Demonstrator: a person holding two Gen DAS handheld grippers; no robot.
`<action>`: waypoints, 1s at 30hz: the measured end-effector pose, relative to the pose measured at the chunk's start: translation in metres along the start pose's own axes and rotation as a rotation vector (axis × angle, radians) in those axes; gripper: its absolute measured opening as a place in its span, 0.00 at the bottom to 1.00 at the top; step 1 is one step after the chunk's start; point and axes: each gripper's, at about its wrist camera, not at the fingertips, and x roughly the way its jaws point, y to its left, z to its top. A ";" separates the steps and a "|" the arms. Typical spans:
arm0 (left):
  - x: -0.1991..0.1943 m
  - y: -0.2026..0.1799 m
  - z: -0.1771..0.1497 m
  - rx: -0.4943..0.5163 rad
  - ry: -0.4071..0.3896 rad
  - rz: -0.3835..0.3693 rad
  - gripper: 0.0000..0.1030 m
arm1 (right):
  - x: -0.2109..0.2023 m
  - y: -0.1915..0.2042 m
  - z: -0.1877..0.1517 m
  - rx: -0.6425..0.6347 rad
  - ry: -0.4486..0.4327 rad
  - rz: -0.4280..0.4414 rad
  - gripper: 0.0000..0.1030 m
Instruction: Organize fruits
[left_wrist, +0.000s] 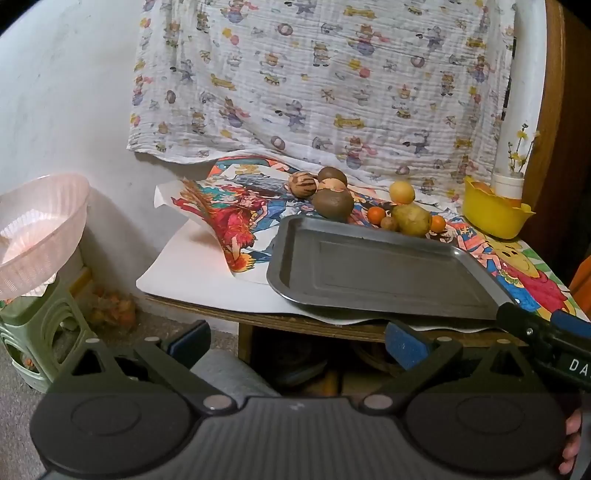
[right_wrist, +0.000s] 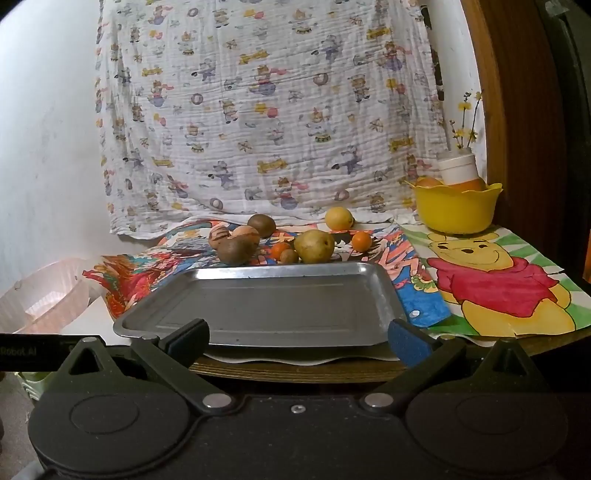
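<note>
Left wrist view: left gripper (left_wrist: 295, 341) low before the table edge, jaws apart, nothing between. "DA" legible on the right gripper's body at far right. Metal tray (left_wrist: 376, 273) on colourful drawings; fruits (left_wrist: 369, 206) clustered just beyond its far rim. Pink basket (left_wrist: 37, 229) on a green stool, left.

Right wrist view: right gripper (right_wrist: 299, 338) at the tray's near rim, jaws apart. "Robot.AI" at left edge. Yellow bowl (right_wrist: 456, 210) far right, cartoon-print cloth (right_wrist: 258, 110) behind.
</note>
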 end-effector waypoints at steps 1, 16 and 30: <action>0.000 0.000 0.000 0.000 0.001 0.001 0.99 | 0.000 0.000 0.000 0.001 0.001 0.001 1.00; 0.004 -0.004 -0.005 -0.003 0.008 0.002 0.99 | 0.002 0.001 -0.004 0.011 0.011 0.004 1.00; 0.005 -0.003 -0.008 -0.009 0.015 -0.001 0.99 | 0.003 0.002 -0.004 0.010 0.015 0.006 1.00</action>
